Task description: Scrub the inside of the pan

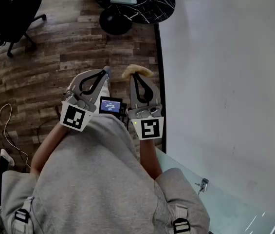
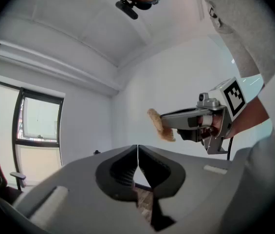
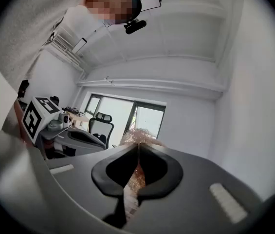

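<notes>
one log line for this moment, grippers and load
left gripper: shut, empty | right gripper: shut on scrub pad | scrubbing: not under way

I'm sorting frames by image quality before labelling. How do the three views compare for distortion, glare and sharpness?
Head view: dim, flat light, hardly bent, wood floor sharp. Left gripper view: strong fisheye with black corners, window washed out, scrubber fairly crisp. Right gripper view: same fisheye, far windows bright, scrubber pinched by the right gripper soft from closeness.
</notes>
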`<state>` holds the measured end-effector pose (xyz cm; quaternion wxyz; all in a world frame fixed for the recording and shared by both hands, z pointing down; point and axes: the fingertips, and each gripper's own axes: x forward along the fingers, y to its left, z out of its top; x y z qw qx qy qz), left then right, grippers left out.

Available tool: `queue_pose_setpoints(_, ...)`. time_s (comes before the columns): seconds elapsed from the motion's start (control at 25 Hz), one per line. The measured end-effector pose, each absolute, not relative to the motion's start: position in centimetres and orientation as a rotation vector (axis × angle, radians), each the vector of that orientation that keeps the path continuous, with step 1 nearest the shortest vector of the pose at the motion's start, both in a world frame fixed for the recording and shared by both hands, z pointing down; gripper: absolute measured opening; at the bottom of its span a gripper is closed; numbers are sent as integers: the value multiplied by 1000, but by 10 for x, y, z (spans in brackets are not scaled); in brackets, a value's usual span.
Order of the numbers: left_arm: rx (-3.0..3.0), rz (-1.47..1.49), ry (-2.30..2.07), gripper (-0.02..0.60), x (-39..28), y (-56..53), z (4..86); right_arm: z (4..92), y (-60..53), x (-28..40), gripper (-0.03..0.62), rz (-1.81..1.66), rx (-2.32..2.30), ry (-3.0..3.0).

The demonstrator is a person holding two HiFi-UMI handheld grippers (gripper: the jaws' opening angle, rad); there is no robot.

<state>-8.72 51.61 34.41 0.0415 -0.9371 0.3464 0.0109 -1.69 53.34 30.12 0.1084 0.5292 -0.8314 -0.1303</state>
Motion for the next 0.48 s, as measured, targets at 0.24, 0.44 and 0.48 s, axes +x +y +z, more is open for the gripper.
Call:
queue_pose_setpoints(0.24, -2889, 9, 1077, 6, -85, 487, 350, 305, 501, -9, 31, -308, 1598, -2457)
queue_pose_setpoints(0.44, -2893, -23, 1085, 6, -80, 458, 352, 309, 466, -1, 32, -240, 1603, -2476)
queue_pose_setpoints(0.48, -2893, -27, 1088, 6, -78, 451, 352, 309, 458, 2, 32, -238, 1602, -2479)
